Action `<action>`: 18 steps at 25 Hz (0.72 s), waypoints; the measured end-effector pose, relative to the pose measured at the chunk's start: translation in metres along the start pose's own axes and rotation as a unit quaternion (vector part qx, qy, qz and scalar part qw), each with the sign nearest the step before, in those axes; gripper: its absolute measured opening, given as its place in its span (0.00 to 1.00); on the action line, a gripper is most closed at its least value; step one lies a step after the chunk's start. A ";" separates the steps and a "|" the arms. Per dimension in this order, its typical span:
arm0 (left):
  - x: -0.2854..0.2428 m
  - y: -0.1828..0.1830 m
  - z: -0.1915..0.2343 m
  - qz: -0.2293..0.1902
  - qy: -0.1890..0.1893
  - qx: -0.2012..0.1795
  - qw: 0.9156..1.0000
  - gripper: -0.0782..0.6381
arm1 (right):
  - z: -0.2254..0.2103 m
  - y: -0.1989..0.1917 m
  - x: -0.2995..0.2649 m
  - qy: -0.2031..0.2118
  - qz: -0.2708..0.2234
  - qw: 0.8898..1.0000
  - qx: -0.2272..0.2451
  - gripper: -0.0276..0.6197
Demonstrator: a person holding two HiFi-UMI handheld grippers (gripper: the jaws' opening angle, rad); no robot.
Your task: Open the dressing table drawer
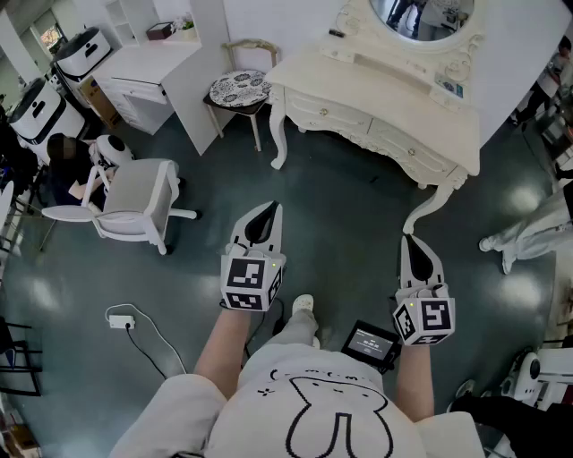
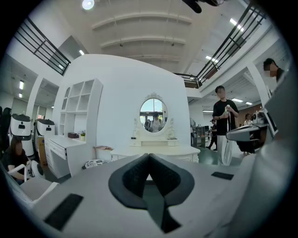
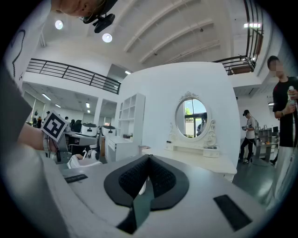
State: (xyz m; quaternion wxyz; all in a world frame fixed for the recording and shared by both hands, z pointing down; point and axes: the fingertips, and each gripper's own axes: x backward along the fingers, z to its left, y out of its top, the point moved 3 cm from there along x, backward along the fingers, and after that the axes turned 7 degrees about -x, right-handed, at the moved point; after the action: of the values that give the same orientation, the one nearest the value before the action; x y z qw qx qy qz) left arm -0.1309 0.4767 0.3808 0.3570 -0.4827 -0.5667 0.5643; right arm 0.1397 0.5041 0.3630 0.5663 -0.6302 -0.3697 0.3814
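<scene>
The cream dressing table (image 1: 376, 89) stands ahead on the right with an oval mirror (image 1: 421, 16). Two drawers (image 1: 340, 113) run along its front, both closed. It also shows far ahead as the dressing table (image 2: 156, 152) in the left gripper view and as the dressing table (image 3: 205, 159) in the right gripper view. My left gripper (image 1: 272, 208) hovers over the floor well short of the table, shut and empty. Further right, my right gripper (image 1: 407, 240) hangs near the table's curved front leg (image 1: 430, 207), also shut with nothing between its jaws.
A stool with a patterned cushion (image 1: 240, 88) stands left of the table. A white chair (image 1: 134, 201) and a white desk (image 1: 148, 67) are at the left. A power strip with cable (image 1: 119, 319) lies on the floor. A person (image 2: 223, 122) stands to the right.
</scene>
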 end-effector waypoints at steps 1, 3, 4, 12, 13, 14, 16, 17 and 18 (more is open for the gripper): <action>0.006 0.000 -0.002 -0.001 0.001 0.000 1.000 0.13 | 0.001 0.000 0.007 -0.001 -0.002 1.000 0.000 0.06; 0.018 0.001 -0.007 -0.003 0.002 -0.001 1.000 0.13 | 0.004 0.000 0.019 -0.003 -0.006 1.000 -0.001 0.06; 0.023 0.000 -0.010 -0.004 0.002 -0.002 1.000 0.13 | 0.006 0.000 0.025 -0.004 -0.008 1.000 -0.001 0.06; 0.036 0.005 -0.017 -0.013 -0.001 -0.003 1.000 0.13 | 0.011 -0.003 0.044 -0.007 -0.010 1.000 -0.004 0.06; 0.034 0.006 -0.017 -0.015 -0.002 -0.004 1.000 0.13 | 0.009 -0.003 0.044 -0.011 -0.011 1.000 -0.005 0.06; 0.032 0.007 -0.016 -0.017 -0.002 -0.004 1.000 0.13 | 0.007 -0.002 0.042 -0.013 -0.014 1.000 -0.005 0.06; 0.026 0.009 -0.013 -0.020 -0.002 -0.005 1.000 0.13 | 0.003 0.000 0.038 -0.015 -0.019 1.000 -0.004 0.06; 0.022 0.009 -0.010 -0.021 -0.001 -0.004 1.000 0.13 | 0.001 0.001 0.034 -0.015 -0.021 1.000 -0.003 0.06; 0.017 0.009 -0.007 -0.022 0.000 -0.003 1.000 0.13 | 0.000 0.002 0.030 -0.015 -0.021 1.000 -0.001 0.06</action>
State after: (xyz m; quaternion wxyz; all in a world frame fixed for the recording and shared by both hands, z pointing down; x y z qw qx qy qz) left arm -0.1282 0.4941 0.3699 0.3682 -0.4708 -0.5788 0.5548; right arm 0.1524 0.5306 0.3593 0.5683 -0.6167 -0.3917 0.3784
